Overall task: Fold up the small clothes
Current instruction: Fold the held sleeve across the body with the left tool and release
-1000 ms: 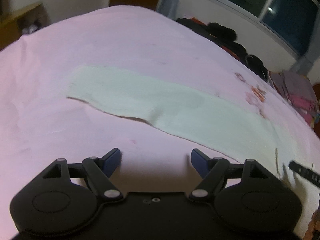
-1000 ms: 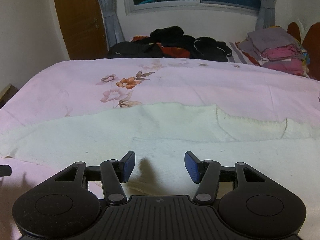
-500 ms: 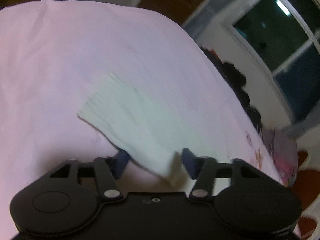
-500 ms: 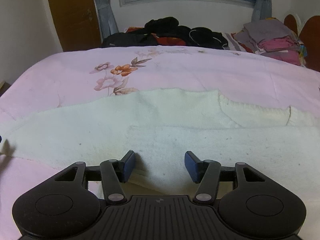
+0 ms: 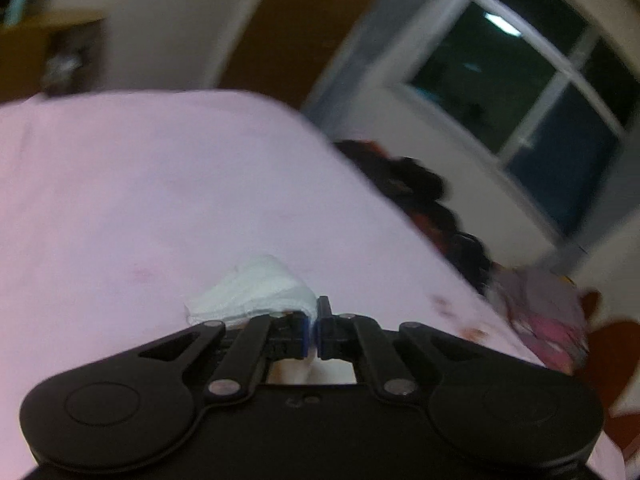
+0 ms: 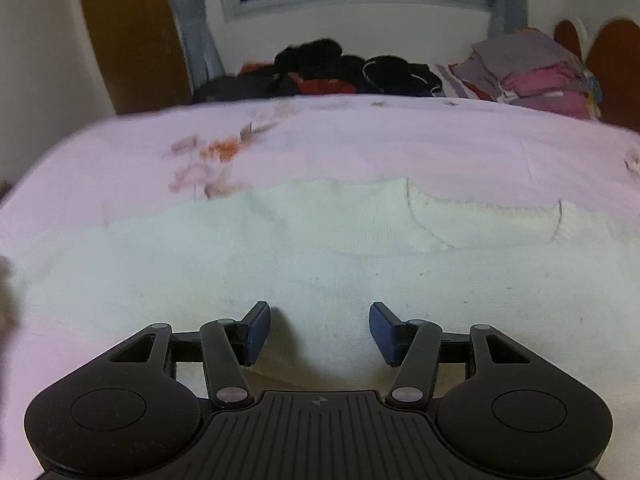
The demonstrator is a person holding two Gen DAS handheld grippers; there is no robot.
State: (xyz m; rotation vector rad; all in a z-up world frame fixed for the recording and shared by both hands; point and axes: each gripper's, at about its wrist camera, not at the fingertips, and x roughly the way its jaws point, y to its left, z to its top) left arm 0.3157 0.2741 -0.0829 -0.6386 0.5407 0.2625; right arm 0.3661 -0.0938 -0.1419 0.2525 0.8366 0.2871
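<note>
Left gripper (image 5: 312, 326) clenched on the sweater's (image 6: 320, 248) bunched sleeve end, which juts toward 11 o'clock. Right gripper (image 6: 319, 330) released over the body, whose long axis runs 9-to-3 across the bed (image 6: 400, 140).

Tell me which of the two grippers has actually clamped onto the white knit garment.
The left gripper: its jaws have just closed on a bunched edge of the white garment. The right gripper hovers open over the white garment, pinching nothing.
</note>
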